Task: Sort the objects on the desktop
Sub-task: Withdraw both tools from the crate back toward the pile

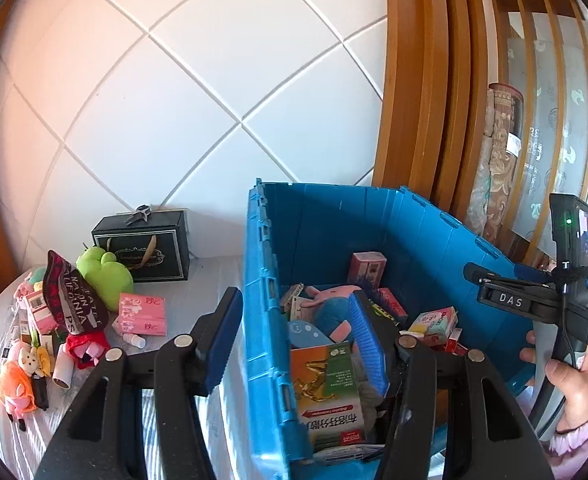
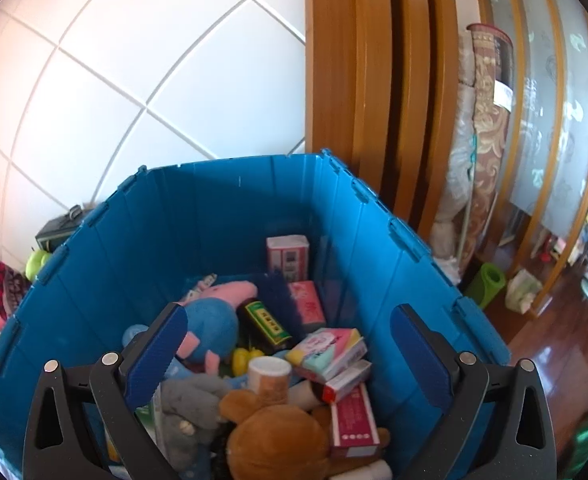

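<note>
Sorting still half done by the look of it: blue crate (image 1: 325,216) already stuffed with boxes and plush, rest of the pile sitting lower left of the left wrist view on the table (image 1: 190,300).

Left gripper (image 1: 297,344) spread wide, nothing between the pads, straddling the crate's near wall: one finger outside over the table, the other inside over the contents. Right gripper (image 2: 290,356) also wide and empty, hanging over the crate's middle in the right wrist view, above a brown plush (image 2: 278,440) and a white-capped bottle (image 2: 269,368).

Leftovers on the table, probably all light:
- green plush (image 1: 104,276), soft and squashy, so best pinched across the fat middle, not a limb, or likely to flop and slip.
- pink tissue pack (image 1: 142,314), flat and slick-looking film wrap; best taken across the short sides, firm squeeze, bound to crumple a bit but no harm.
- small white bottle (image 1: 134,339) lying on its side just below the pack; hard, round, apt to roll, so across the body, square on.
- dark patterned fabric piece (image 1: 70,300) propped up over the pile; limp, grabbed at a bunched fold.
- black gift box (image 1: 146,246) at the back by the wall; stiff, probably too wide for one gripper, ribbon handle maybe the only decent hold.

Small plush heap (image 1: 22,368) at far left too jumbled to pick apart.
</note>
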{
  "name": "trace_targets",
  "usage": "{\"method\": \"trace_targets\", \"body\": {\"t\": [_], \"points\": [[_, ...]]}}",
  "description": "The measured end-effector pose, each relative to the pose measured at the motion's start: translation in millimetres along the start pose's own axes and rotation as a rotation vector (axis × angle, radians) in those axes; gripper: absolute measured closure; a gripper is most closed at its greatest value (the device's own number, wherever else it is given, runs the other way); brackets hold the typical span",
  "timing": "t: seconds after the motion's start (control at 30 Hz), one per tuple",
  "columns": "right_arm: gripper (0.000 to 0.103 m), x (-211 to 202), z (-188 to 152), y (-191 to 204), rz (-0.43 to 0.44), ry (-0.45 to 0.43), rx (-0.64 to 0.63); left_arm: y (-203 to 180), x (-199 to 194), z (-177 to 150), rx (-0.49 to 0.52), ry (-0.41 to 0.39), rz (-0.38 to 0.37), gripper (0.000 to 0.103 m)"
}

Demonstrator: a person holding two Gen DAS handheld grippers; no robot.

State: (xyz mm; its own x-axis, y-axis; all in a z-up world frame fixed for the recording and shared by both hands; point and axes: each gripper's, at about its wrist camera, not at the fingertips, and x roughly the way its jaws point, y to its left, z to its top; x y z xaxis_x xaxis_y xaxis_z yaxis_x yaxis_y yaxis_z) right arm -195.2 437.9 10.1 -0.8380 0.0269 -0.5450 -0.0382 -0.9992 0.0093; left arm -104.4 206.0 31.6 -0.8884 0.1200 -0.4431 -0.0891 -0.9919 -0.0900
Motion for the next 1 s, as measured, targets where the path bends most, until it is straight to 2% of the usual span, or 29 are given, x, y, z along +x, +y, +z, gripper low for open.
{"method": "trace_targets", "body": {"t": [0.17, 0.33, 0.4, 0.53, 0.63, 0.73, 0.87, 1.0], "points": [[0.000, -14.1, -7.8, 24.6, 0.000, -0.005, -0.040, 56.3, -5.3, -15.5, -0.087, 0.058, 0.016, 0.049], [0.000, -68.0, -1.7, 82.9, 0.001, -0.151, -0.135, 123.9, -10.3, -28.8, -0.163, 0.093, 0.115, 0.049], [0.000, -90.1, 0.1, 110.6, 0.072, -0.206, -0.145, 155.2, -11.1, -35.8, -0.211, 0.107, 0.147, 0.049], [0.000, -112.4, -3.2, 175.8, 0.277, -0.234, -0.173, 217.6, -10.2, -55.8, -0.265, 0.167, 0.226, 0.049], [0.000, -111.1, -12.0, 235.0, 0.375, -0.202, -0.224, 264.7, -9.6, -76.5, -0.306, 0.216, 0.276, 0.049], [0.000, -97.1, -23.8, 290.3, 0.434, -0.147, -0.260, 309.8, -10.5, -97.9, -0.332, 0.262, 0.332, 0.049], [0.000, -68.8, -43.1, 350.9, 0.469, -0.051, -0.304, 363.5, -5.3, -120.7, -0.363, 0.317, 0.392, 0.049], [0.000, -29.5, -56.2, 386.9, 0.474, 0.049, -0.306, 410.9, 2.4, -133.3, -0.395, 0.331, 0.413, 0.049]]}}
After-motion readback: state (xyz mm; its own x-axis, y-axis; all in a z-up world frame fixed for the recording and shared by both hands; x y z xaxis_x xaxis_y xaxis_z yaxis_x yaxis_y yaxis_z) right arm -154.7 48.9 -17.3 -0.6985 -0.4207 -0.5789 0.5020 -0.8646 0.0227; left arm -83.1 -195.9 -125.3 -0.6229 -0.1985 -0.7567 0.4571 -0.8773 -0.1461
